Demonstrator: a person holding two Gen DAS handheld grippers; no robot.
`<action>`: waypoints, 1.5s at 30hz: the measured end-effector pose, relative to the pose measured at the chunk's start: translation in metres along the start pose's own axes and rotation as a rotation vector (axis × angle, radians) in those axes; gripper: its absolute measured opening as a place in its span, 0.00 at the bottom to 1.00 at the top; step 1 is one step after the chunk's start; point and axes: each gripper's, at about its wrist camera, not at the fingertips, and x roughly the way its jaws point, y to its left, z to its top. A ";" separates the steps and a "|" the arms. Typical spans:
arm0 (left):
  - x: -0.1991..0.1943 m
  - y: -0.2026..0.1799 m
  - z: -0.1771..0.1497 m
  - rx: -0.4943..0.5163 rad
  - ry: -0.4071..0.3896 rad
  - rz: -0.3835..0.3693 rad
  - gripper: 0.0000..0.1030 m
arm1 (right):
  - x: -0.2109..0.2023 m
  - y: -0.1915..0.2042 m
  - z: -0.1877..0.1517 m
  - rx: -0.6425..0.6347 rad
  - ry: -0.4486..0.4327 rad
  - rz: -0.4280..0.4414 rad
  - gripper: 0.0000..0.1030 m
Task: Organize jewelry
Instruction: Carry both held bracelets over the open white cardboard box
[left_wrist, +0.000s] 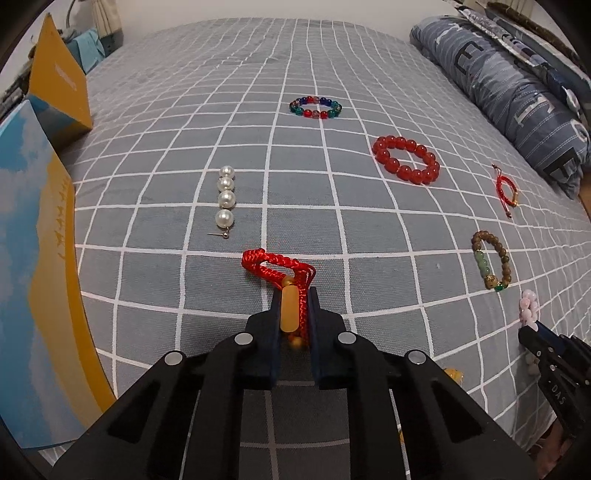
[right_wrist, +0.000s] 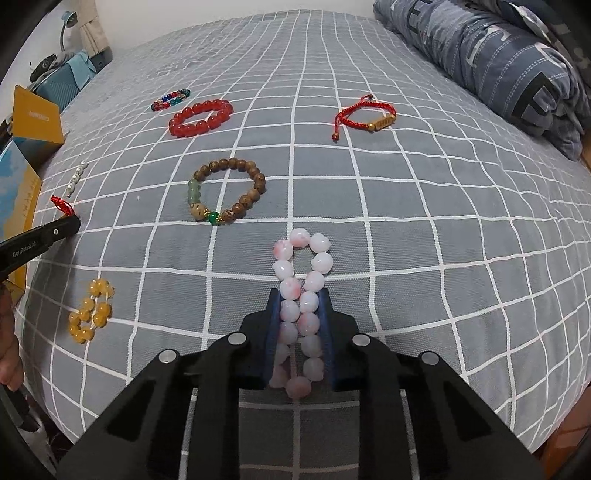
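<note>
My left gripper (left_wrist: 293, 295) is shut on a red cord bracelet with an amber bead (left_wrist: 290, 310); its loop (left_wrist: 275, 264) rests on the grey checked bedsheet (left_wrist: 295, 184). My right gripper (right_wrist: 298, 295) is shut on a pink-white bead bracelet (right_wrist: 301, 266), squeezed long between the jaws. On the sheet lie a pearl earring (left_wrist: 225, 199), a multicolour bead bracelet (left_wrist: 316, 107), a red bead bracelet (left_wrist: 406, 158), a thin red cord bracelet (right_wrist: 365, 116), a wooden bead bracelet (right_wrist: 227, 190) and a yellow bead bracelet (right_wrist: 90, 310).
An open blue and yellow box (left_wrist: 37, 229) stands at the left bed edge, its lid (left_wrist: 59, 85) behind it. A folded striped duvet (left_wrist: 517, 88) lies along the right side. The left gripper shows at the left of the right wrist view (right_wrist: 40, 238).
</note>
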 end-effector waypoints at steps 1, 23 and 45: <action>-0.001 0.000 0.000 0.001 -0.004 0.003 0.11 | -0.001 0.000 0.000 0.003 -0.002 0.002 0.19; -0.051 -0.005 -0.011 0.019 -0.121 -0.019 0.11 | -0.044 0.001 0.001 0.035 -0.161 0.035 0.18; -0.127 0.015 -0.035 0.005 -0.218 0.020 0.11 | -0.103 0.033 -0.005 -0.009 -0.261 0.023 0.18</action>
